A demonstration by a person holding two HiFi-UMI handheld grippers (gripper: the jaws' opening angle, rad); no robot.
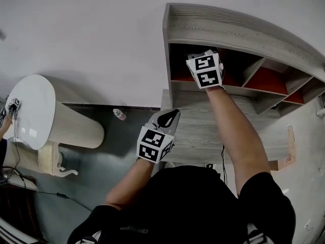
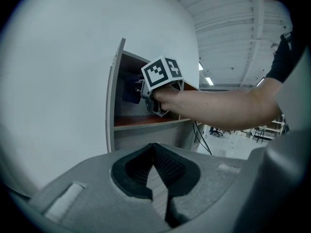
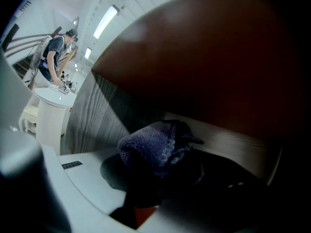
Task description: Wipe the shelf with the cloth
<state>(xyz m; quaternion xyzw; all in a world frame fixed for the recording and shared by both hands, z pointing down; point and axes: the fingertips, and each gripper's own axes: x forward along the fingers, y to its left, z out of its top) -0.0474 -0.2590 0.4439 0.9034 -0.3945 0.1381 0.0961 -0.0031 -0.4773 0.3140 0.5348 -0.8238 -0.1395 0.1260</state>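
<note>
The grey wood shelf with red-backed compartments stands at upper right. My right gripper reaches into its leftmost compartment, marker cube facing me. It is shut on a dark blue cloth, bunched between the jaws and resting against the wood inside the compartment. The left gripper view shows the same cloth at the right gripper, inside that opening. My left gripper hovers lower, over the shelf's grey ledge, and holds nothing. Its dark pads meet at the tips.
A round white table on a ribbed pedestal stands at left, with a person's hand at its edge. A small bottle lies on the dark floor. More compartments run off to the right. A cable hangs below the ledge.
</note>
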